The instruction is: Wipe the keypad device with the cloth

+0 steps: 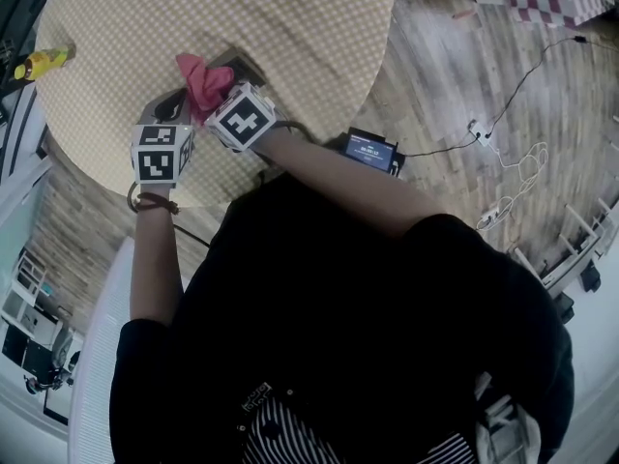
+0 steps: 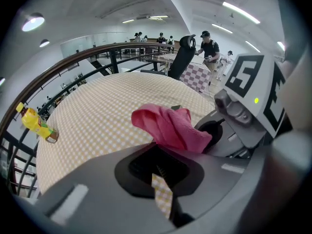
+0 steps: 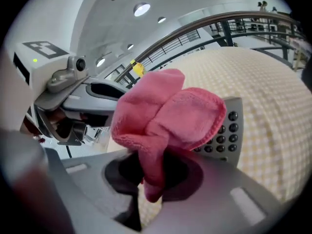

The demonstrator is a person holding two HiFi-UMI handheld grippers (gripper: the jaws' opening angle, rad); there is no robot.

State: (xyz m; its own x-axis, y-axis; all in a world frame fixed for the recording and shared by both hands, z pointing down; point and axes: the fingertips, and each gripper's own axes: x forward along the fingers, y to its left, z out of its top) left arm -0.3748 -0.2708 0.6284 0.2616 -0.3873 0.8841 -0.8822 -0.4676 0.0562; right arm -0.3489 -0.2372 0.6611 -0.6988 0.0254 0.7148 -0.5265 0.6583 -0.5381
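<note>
As the head view looked down, both grippers sat side by side near the edge of the round checked table, in the upper left of the frame. The right gripper had the pink cloth bunched at its tip, and a dark corner of the keypad device peeked out just beyond it. The left gripper sat just beside, to the left. Black-and-white square markers showed on both cubes, with no letters. A yellow bottle sat at the table's left edge, its label too small to read. At centre frame a small black box showed a lit blue screen; there was print on it, too fine to read. White cables trailed over the plank floor at the right.

Over to the left gripper view: its jaws were drawn almost together, with only a sliver of checked tablecloth between them and nothing held. The pink cloth rose at centre frame, and the right gripper's marker cube filled the right side.

Right gripper view, and there it was: jaws clamped on a fold of the pink cloth, the rest ballooning up at centre. Behind it the grey keypad device lay flat on the table at centre right, rows of dark round keys showing, their markings unreadable.
</note>
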